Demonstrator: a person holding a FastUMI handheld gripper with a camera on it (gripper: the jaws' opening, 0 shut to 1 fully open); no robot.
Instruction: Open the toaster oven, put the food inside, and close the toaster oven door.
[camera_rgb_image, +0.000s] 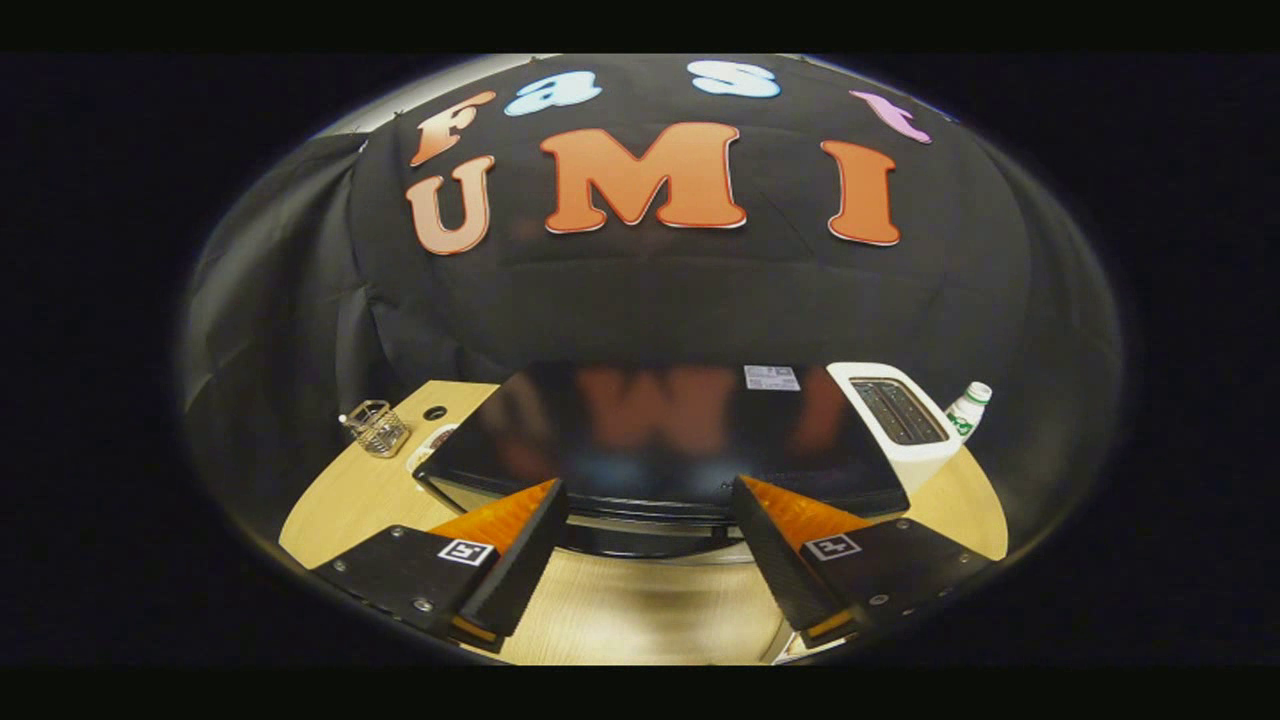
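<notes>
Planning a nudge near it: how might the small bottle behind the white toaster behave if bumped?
The bottle looks slim and upright near the table edge, so it may tip and roll. It seems plastic, so probably light. The open gripper is nowhere near it.

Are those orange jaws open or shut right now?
Open: the jaws stand wide apart with nothing between them, the toaster oven just ahead.

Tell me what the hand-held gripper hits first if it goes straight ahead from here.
Probably the front upper edge of the black glossy toaster oven, just ahead of the open hand-held gripper; nothing sits between the fingers. Depth is hard to judge.
</notes>
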